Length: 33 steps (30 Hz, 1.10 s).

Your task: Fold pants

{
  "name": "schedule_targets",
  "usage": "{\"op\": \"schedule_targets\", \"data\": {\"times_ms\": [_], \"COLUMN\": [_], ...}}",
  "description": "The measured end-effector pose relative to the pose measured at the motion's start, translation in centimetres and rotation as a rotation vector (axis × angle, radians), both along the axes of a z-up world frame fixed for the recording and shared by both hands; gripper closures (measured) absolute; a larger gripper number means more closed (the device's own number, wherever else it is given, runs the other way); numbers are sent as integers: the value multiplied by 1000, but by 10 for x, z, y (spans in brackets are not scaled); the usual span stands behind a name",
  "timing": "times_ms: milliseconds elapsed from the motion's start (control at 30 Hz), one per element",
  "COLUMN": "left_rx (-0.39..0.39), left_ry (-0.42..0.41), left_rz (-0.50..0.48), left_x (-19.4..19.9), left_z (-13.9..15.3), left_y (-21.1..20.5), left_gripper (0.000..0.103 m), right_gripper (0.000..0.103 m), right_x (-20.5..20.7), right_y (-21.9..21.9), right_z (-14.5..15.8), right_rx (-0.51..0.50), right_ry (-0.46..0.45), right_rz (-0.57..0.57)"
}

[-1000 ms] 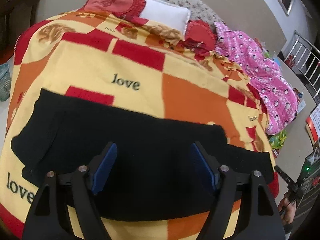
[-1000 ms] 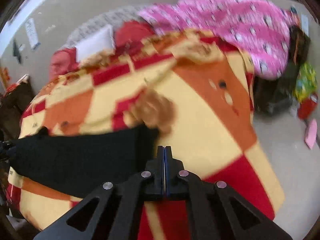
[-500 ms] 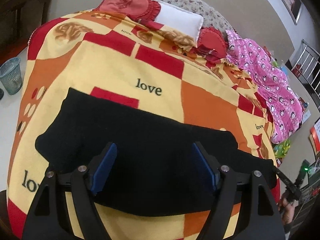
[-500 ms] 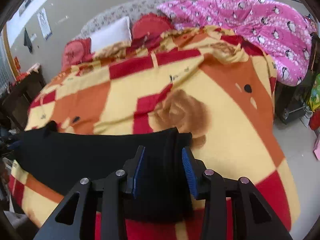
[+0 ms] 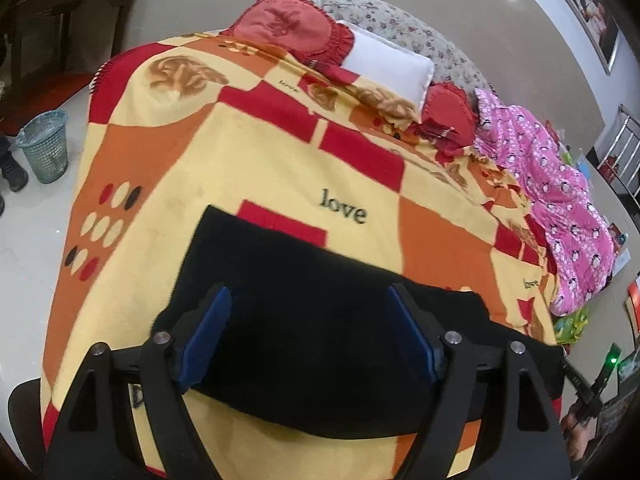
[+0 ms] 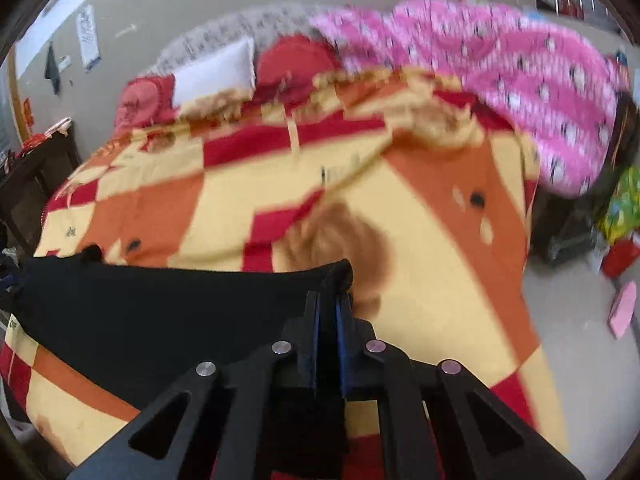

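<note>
blanket (image 5: 260,168) lies bare beyond black pants (image 5: 320,320); pillows (image 5: 384,64) crowd its far end.

Left claw (image 5: 308,334) open wide over black pants (image 5: 320,320) on patterned blanket (image 5: 248,168).

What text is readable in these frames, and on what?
"love": in black on the blanket, at its middle.
"love": smaller, near the pillows.
"love": small, by the blanket's right edge.
Partly hidden letters at the blanket's near edge, behind the left tool: unreadable.
Wall posters in the right wrist view: too blurred.
Black pants: no text visible.
</note>
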<state>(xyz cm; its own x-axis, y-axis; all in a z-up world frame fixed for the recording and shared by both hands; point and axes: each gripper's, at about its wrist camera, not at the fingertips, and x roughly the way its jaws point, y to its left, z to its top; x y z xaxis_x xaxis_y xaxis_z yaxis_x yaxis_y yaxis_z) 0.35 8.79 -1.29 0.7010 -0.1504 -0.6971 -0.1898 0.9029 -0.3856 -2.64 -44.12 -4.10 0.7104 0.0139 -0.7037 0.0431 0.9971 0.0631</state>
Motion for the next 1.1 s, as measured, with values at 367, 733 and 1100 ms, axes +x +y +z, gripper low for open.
{"op": "schedule_targets", "data": {"times_ms": [367, 733, 1100], "left_rx": [47, 51, 45], "left_ry": [48, 82, 65], "left_rz": [27, 78, 51], "left_x": [-12, -5, -6], "left_z": [-14, -24, -22], "left_y": [16, 32, 26], "left_gripper": [24, 24, 24], "right_gripper": [65, 61, 82], "right_x": [-6, -13, -27], "right_y": [27, 273, 365], "right_z": [26, 15, -22], "right_rx": [132, 218, -182], "right_ry": [-68, 33, -28], "right_rz": [46, 804, 882]}}
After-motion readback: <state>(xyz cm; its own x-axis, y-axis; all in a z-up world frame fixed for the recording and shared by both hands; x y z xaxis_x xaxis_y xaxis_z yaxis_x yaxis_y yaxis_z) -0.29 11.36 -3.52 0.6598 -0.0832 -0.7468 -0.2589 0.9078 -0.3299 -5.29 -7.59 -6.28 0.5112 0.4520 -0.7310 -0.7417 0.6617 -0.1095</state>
